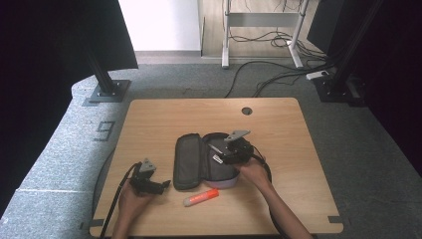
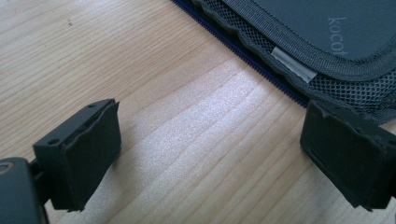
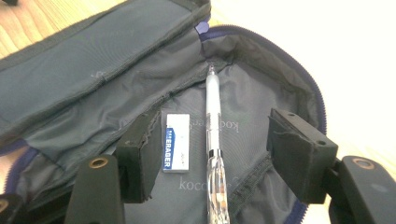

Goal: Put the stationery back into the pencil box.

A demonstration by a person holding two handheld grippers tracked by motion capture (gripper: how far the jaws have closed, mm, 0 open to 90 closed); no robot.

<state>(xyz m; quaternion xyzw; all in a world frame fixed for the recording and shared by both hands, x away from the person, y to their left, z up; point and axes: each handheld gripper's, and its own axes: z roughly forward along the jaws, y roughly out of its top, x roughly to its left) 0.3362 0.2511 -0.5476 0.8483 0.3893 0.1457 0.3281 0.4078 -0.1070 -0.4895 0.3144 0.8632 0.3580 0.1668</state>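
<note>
Packing step: the pencil case (image 1: 199,160) lies open at counter (image 1: 278,124) centre, pen (image 3: 214,140) and eraser (image 3: 176,142) inside. Right claw (image 3: 210,156) hangs wide over the pen. Left claw (image 2: 210,154), wide and empty, sits at the case's 8 o'clock. Judged next: fetch the glue stick (image 1: 200,197) at 6 o'clock.

My left gripper (image 2: 210,149) has its jaws spread wide over bare wood, nothing between them. Just beyond its right jaw the open pencil case (image 1: 189,162) blocks the way with its zip edge and mesh flap. The table (image 1: 164,119) is free to the left and towards the far edge. Near the front edge a glue stick (image 1: 201,197) lies across the path between my hands. My right gripper (image 3: 210,154) hangs over the case's open pocket, jaws apart, with a pen (image 3: 214,135) lying between them and an eraser (image 3: 176,142) just beside the left jaw; the case wall rises close on the right.
</note>
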